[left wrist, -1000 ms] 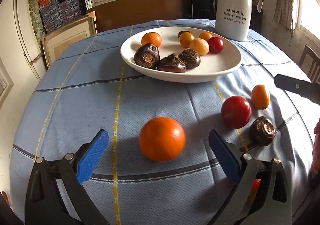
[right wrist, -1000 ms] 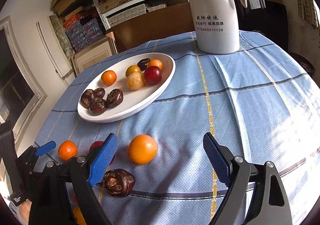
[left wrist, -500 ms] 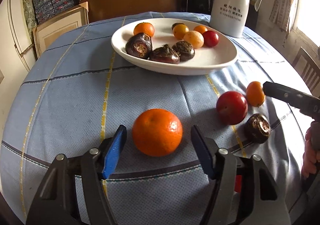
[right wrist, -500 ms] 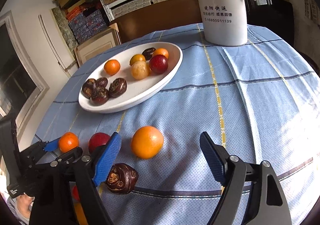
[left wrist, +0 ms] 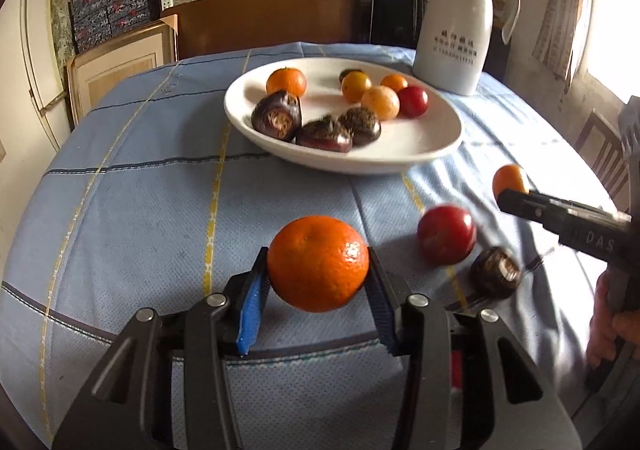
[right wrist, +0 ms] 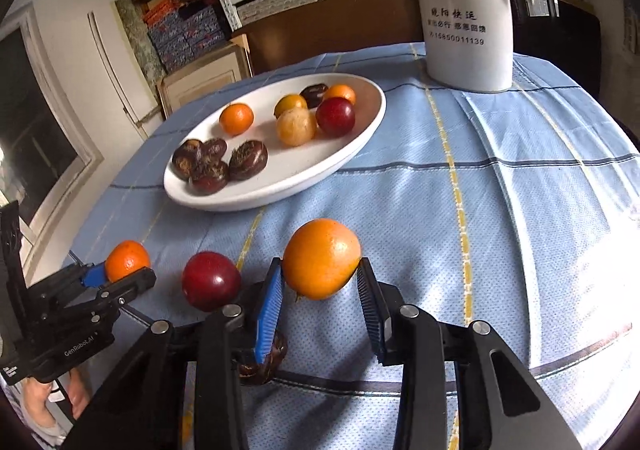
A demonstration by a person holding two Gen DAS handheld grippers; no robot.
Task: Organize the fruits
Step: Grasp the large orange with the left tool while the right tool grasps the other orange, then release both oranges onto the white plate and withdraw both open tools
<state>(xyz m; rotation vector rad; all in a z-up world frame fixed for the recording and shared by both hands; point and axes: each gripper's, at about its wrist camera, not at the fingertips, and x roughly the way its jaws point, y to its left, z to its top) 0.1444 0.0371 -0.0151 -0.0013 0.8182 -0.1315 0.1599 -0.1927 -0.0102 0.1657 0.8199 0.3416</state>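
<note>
My left gripper (left wrist: 318,270) is shut on a large orange mandarin (left wrist: 318,262), which seems just off the cloth; it shows in the right wrist view too (right wrist: 127,260). My right gripper (right wrist: 320,270) is shut on a yellow-orange fruit (right wrist: 321,258), also seen in the left wrist view (left wrist: 510,178). A red plum (left wrist: 447,234) and a dark water chestnut (left wrist: 495,272) lie on the cloth between them. The white plate (left wrist: 420,147) holds several small oranges, a red plum and dark chestnuts.
A white thermos jug (left wrist: 454,37) stands behind the plate at the right. The round table has a blue checked cloth (left wrist: 140,189). Shelves of boxes and a brown chair back stand behind. A chair (left wrist: 604,153) is at the far right.
Both grippers have closed from open: the left onto the mandarin, the right onto the yellow-orange fruit. Both views have shifted forward and lower toward the table.
</note>
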